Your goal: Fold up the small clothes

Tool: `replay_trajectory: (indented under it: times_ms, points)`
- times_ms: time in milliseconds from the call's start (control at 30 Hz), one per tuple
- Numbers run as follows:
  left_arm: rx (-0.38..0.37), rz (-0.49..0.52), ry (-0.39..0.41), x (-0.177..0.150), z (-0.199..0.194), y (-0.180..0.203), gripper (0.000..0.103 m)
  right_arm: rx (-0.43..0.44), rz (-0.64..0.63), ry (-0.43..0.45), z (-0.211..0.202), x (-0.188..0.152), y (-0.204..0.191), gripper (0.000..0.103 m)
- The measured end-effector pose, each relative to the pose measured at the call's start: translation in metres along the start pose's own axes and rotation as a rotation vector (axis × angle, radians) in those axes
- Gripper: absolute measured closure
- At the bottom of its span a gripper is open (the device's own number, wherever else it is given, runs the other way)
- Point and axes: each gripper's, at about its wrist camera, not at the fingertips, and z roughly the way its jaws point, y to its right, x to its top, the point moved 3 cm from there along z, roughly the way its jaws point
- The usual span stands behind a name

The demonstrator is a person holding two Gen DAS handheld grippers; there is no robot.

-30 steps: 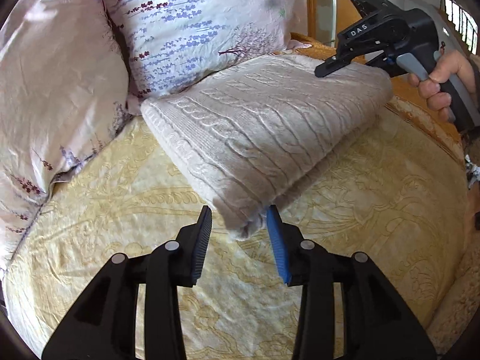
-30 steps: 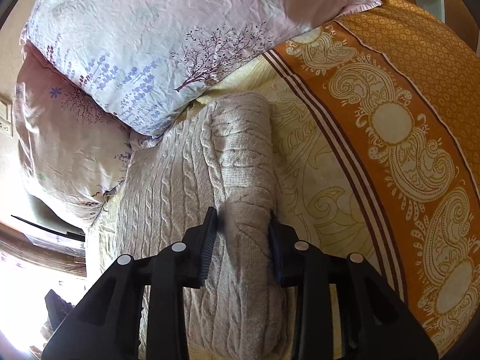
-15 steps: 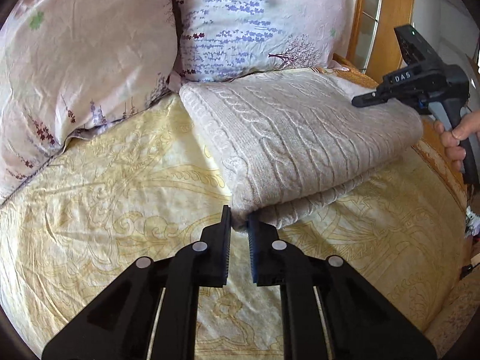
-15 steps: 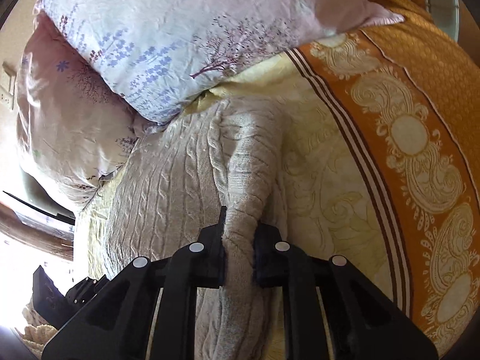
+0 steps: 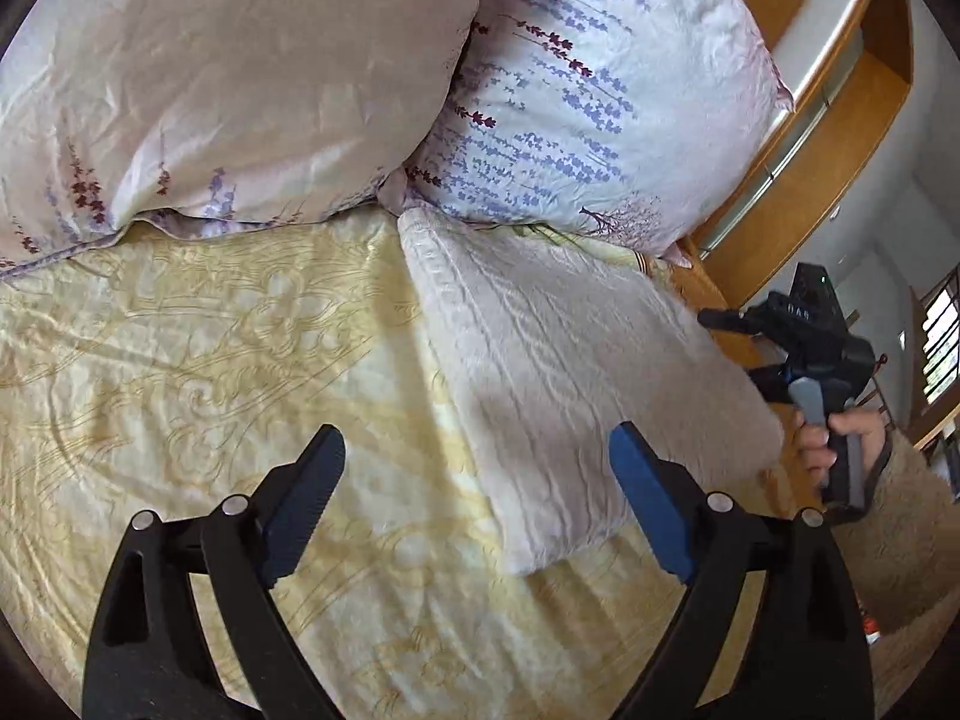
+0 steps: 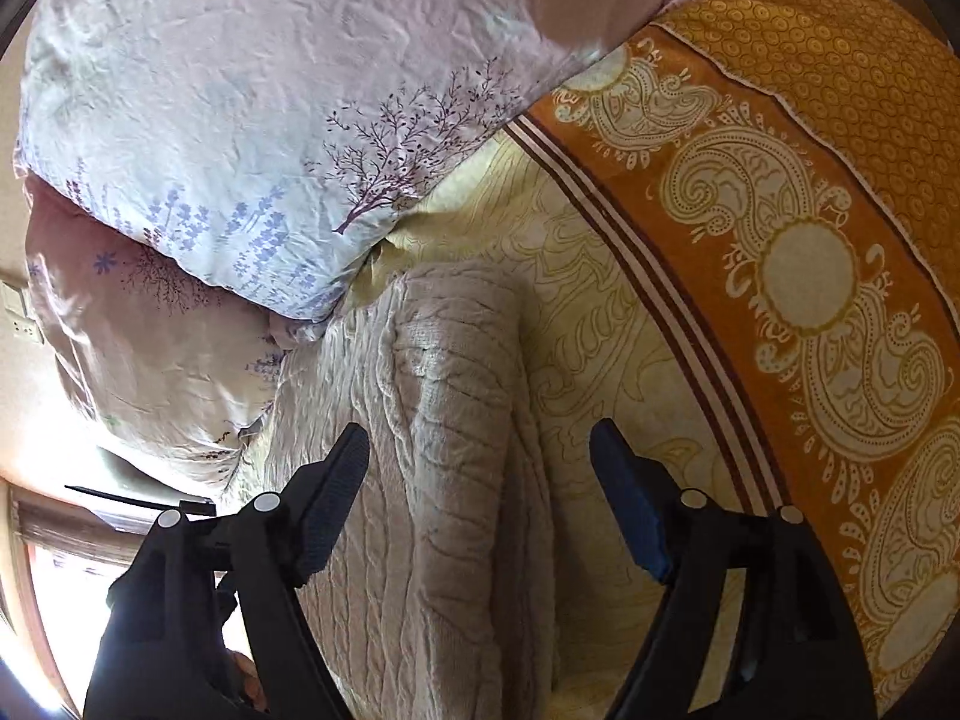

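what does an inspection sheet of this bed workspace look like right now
surface: yellow patterned bedspread with an orange border.
job's things: folded knit sweater lying flat on the bedspread, its far end against the pillows.
clutter: two floral pillows.
grippers: left tool open, nothing between its pads; right tool open, jaws just opened, astride the sweater's folded edge, not pressing.
cables: nothing seen.
surroundings: wooden headboard, window.
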Motion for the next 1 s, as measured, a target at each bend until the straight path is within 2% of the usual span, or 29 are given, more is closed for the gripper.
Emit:
replay_trajectory:
  times_ms: [100, 233, 267, 333, 367, 400, 500, 633, 733, 800, 900, 967, 1000]
  points:
    - [-0.023, -0.069, -0.058, 0.027, 0.031, -0.002, 0.013, 0.012, 0.007, -0.031, 0.012, 0.002, -0.001, 0.032]
    - [-0.020, -0.077, -0.143, 0.047, 0.068, 0.003, 0.014, 0.046, 0.021, -0.059, 0.024, 0.004, -0.003, 0.041]
    - [-0.015, -0.066, -0.154, 0.049, 0.075, 0.005, 0.016, 0.049, 0.014, -0.063, 0.026, 0.004, -0.004, 0.055]
    - [-0.037, -0.053, -0.172, 0.052, 0.085, 0.008, 0.029, 0.040, -0.014, -0.058, 0.029, 0.004, -0.009, 0.065]
    - [-0.035, -0.055, -0.182, 0.052, 0.088, 0.008, 0.042, 0.039, -0.036, -0.048, 0.027, 0.003, -0.012, 0.073]
    - [-0.035, -0.065, -0.178, 0.053, 0.090, 0.007, 0.048, 0.041, -0.053, -0.037, 0.025, 0.003, -0.015, 0.080]
    - [-0.071, -0.089, -0.177, 0.053, 0.091, 0.003, 0.066, 0.065, -0.089, -0.010, 0.021, 0.006, -0.030, 0.082]
    - [-0.147, -0.120, -0.162, 0.053, 0.084, -0.005, 0.076, 0.142, -0.168, 0.012, 0.015, 0.006, -0.064, 0.083]
    - [-0.211, -0.166, -0.130, 0.053, 0.073, -0.016, 0.078, 0.227, -0.216, 0.035, 0.011, 0.005, -0.086, 0.083]
    - [-0.202, -0.185, -0.129, 0.048, 0.071, -0.028, 0.078, 0.176, -0.225, 0.047, 0.015, 0.006, -0.083, 0.083]
    - [-0.206, -0.223, -0.139, 0.045, 0.075, -0.043, 0.078, 0.049, -0.120, -0.002, 0.037, 0.010, -0.045, 0.083]
    - [-0.173, -0.160, -0.145, 0.050, 0.077, -0.037, 0.073, 0.022, -0.084, -0.018, 0.045, 0.005, -0.031, 0.081]
    - [-0.142, -0.115, -0.149, 0.052, 0.076, -0.031, 0.067, 0.020, -0.073, -0.013, 0.044, 0.004, -0.030, 0.077]
